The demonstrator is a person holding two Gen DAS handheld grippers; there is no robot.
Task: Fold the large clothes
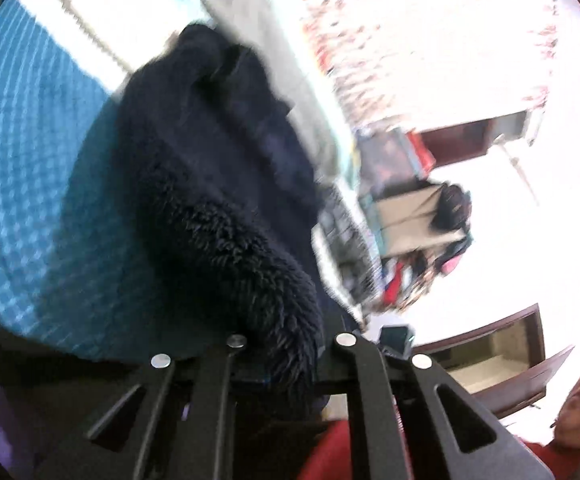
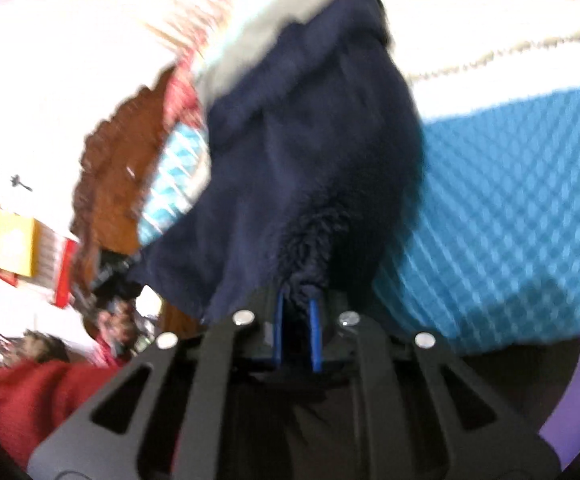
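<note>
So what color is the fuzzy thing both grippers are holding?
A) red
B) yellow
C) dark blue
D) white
C. The garment is dark navy with a fuzzy lining. The right gripper pinches it between blue fingers, and the left gripper holds it too, above the teal bedspread.

Garment [image 1: 217, 168]: dark navy, plain outer face; lining the same navy, shaggy pile. Bed cover [image 1: 21, 152]: teal-blue with a small lighter check. Gripper pads [image 2: 316, 332]: bright blue, frame black. Person's top [image 2: 21, 400]: red. Far curtain [image 1: 430, 40]: white with a red speckled print.
</note>
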